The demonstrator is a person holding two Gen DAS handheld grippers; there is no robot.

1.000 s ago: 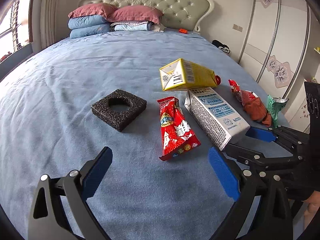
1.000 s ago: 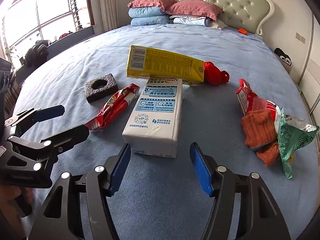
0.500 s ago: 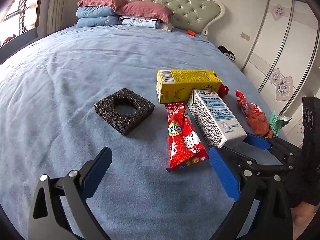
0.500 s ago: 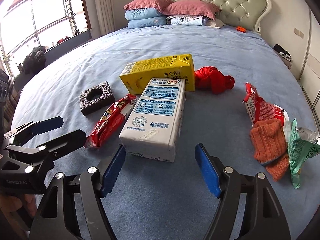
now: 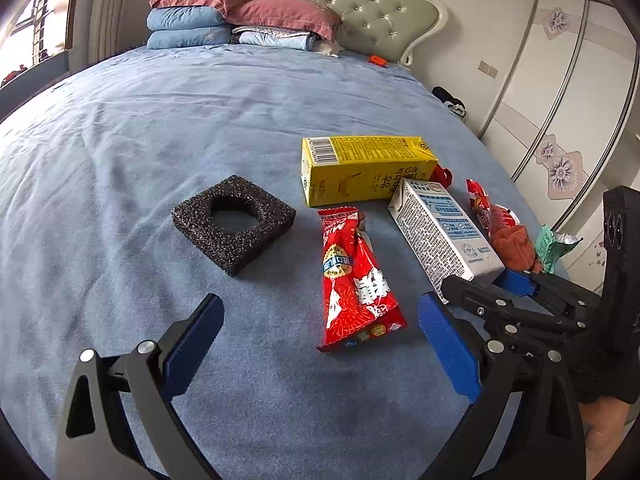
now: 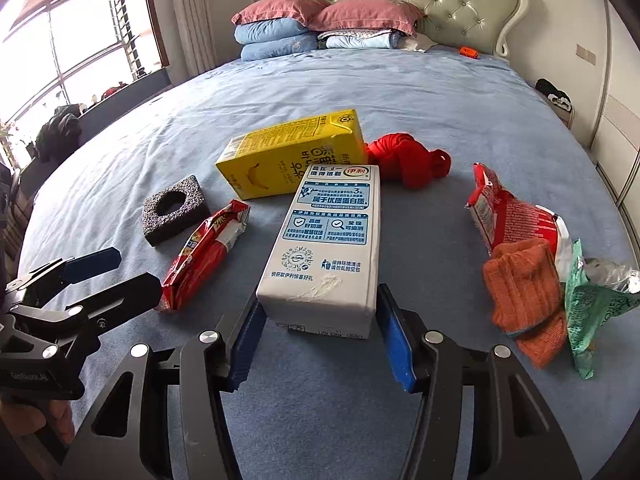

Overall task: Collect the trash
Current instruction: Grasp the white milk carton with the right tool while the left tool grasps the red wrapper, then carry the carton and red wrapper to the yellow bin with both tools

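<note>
Blue bed (image 6: 400, 96), 2 cartons (image 6: 328, 240), 3 wrappers (image 6: 208, 248), 1 foam block (image 6: 174, 210)

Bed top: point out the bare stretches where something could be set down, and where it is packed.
Free: the wide blue bedspread between the black foam block and the pillows, and the strip nearest the left gripper. Crowded: around the white carton, with the yellow carton, red wrapper and orange cloth close by; the right gripper is closing on it.

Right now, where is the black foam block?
In the left wrist view the black foam block lies on the blue bedspread, left of the red snack wrapper and the yellow carton, touching neither.
</note>
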